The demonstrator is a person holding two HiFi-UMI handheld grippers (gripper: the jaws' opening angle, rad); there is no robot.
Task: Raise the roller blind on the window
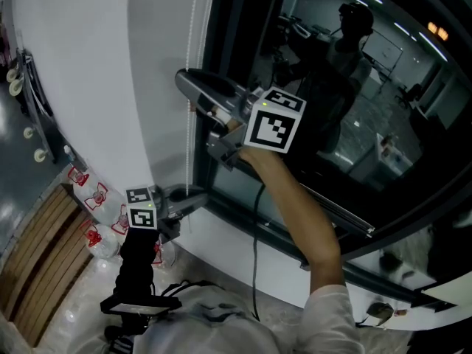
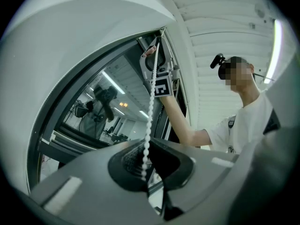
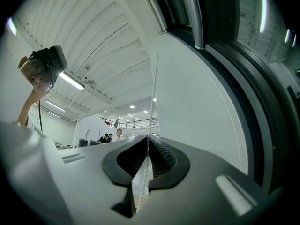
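A white bead chain [image 1: 193, 43] hangs beside the white roller blind [image 1: 96, 72], along the dark window frame [image 1: 221, 21]. High on the chain, my right gripper [image 1: 186, 81] is shut on it. In the right gripper view the bead chain [image 3: 151, 111] runs down between the closed jaws of the right gripper [image 3: 148, 139]. My left gripper [image 1: 198, 196] sits lower, near the sill, and points at the same chain. From the left gripper view the bead chain [image 2: 151, 102] comes down from the right gripper [image 2: 157, 74] into the left gripper [image 2: 146, 146], shut on it.
Several plastic bottles with red labels [image 1: 96, 205] stand at the lower left beside wooden slats [image 1: 40, 257]. The white window sill [image 1: 243, 253] runs under the dark glass [image 1: 354, 87], which mirrors the room. A black cable [image 1: 256, 234] hangs below the right arm.
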